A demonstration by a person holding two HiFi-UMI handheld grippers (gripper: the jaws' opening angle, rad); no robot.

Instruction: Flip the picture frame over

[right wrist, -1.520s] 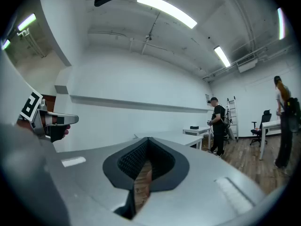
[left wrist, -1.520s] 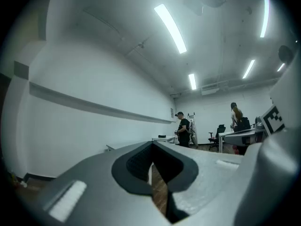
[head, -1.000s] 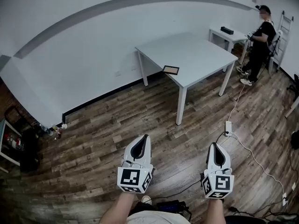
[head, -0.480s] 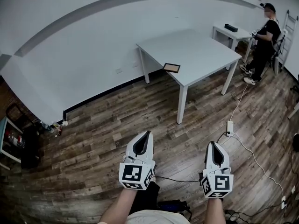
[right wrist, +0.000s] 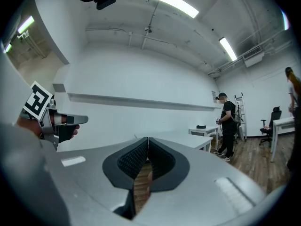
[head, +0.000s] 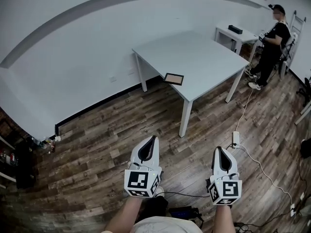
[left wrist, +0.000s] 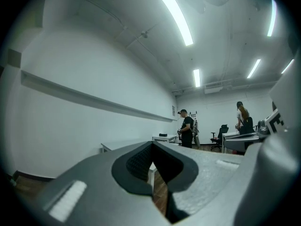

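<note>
Since the frame 1.0 s earlier, the white table has shifted left and lower in the head view, and the shelf at the far left has almost left the picture. This is consistent with the wearer walking towards the table. Both grippers sit at about the same place in the head view as before.

1. Left gripper: held low over the wood floor, pointing forward. Its own view shows the 2 jaws pressed together at the tips with nothing between them.
2. Right gripper: same carrying posture, beside the left one. Its jaws are likewise closed and empty.
3. Reason for posture: judged to be a transit stance. The work is well out of reach, so closed jaws held level ahead of the body suit the approach.

Picture frame: lies flat on the table, just inside the near left edge, well apart from both grippers. It is a small rectangle with a dark border and a brown-orange panel. Which face is up cannot be told at this range.

A bystander stands beyond the table's far end.
</note>
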